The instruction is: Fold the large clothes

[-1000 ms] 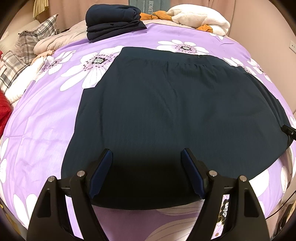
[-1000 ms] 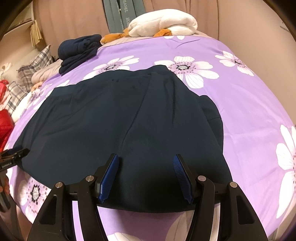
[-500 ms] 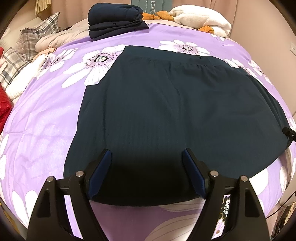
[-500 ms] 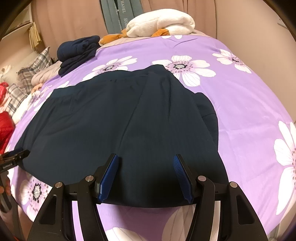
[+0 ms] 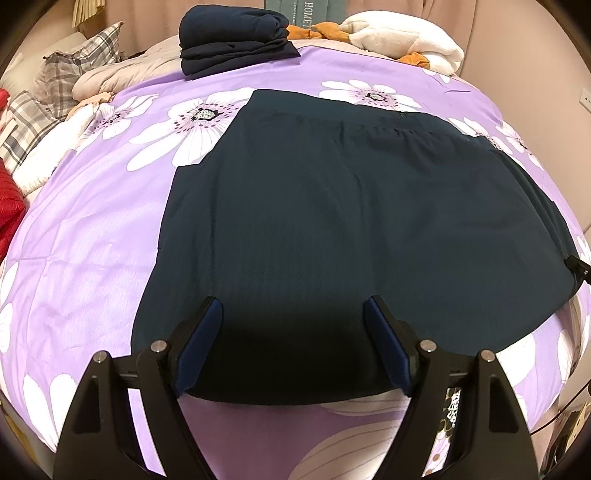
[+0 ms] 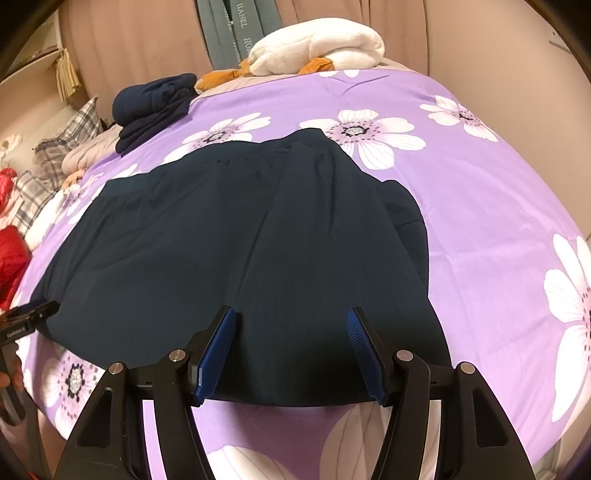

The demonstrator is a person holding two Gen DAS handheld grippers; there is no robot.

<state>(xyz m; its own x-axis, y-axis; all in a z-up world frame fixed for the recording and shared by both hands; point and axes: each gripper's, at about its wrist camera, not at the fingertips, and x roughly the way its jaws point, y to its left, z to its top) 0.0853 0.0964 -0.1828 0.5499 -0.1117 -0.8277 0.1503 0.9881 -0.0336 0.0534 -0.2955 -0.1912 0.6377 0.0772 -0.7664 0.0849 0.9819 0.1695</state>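
Observation:
A large dark navy garment [image 5: 351,229] lies spread flat on the purple flowered bedspread [image 5: 92,258], its gathered waistband at the far side and its hem toward me. My left gripper [image 5: 293,314] hovers open over the near hem on the garment's left half, nothing between its blue pads. In the right wrist view the same garment [image 6: 240,251] shows a lengthwise crease and a folded-under flap at its right edge. My right gripper [image 6: 290,325] hangs open above the near hem there, holding nothing. The left gripper's tip [image 6: 29,314] pokes in at the left edge.
A folded stack of dark navy clothes [image 5: 232,33] sits at the far edge of the bed. White and orange bedding [image 5: 402,40] lies behind it, plaid pillows [image 5: 48,85] and a red item [image 5: 9,206] at the left. A beige wall [image 6: 517,74] borders the right side.

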